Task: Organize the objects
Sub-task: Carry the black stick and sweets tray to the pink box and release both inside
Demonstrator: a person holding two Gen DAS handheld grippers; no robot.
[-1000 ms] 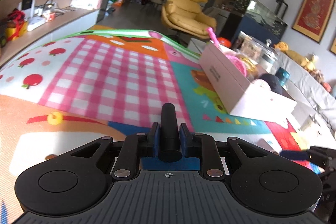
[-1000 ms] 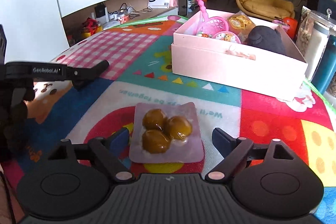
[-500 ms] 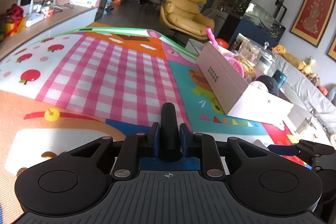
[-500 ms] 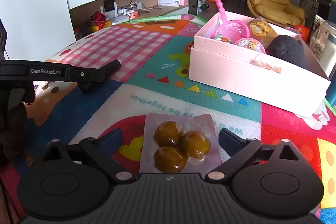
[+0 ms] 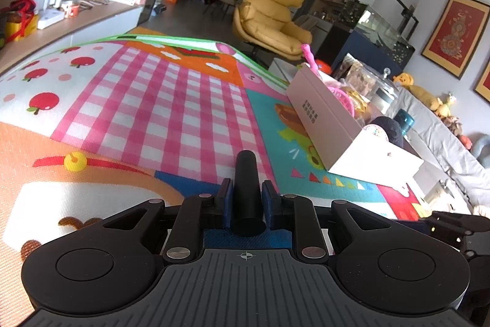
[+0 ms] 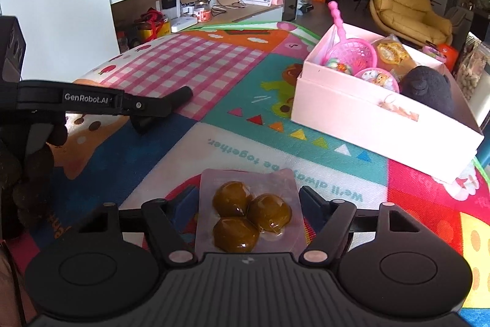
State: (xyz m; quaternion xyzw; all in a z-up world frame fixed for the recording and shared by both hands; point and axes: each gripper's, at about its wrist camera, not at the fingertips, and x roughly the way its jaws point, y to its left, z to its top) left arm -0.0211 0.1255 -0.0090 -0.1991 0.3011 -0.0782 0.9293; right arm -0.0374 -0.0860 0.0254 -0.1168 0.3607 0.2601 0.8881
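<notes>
Slippage is the risk: the flat snack packet (image 6: pixel 249 213) sits between the right hand-held gripper (image 6: pixel 248 204) fingers, gripped only by its thin edges, and could buckle before reaching the pink box (image 6: pixel 382 115). Left hand-held gripper (image 5: pixel 247 195) hovers level over the mat, clamped on a black cylinder (image 5: pixel 247 189).

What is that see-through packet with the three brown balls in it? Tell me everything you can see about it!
The packet is a flat, clear plastic pouch, roughly rectangular, with a pale pinkish tint. Sealed inside are three round, glossy brown-yellow balls bunched in a triangle, with a little shiny liquid beside them. It lies level between the fingers of the right gripper, whose blue pads sit at its left and right edges. Below it is the colourful play mat.
</notes>
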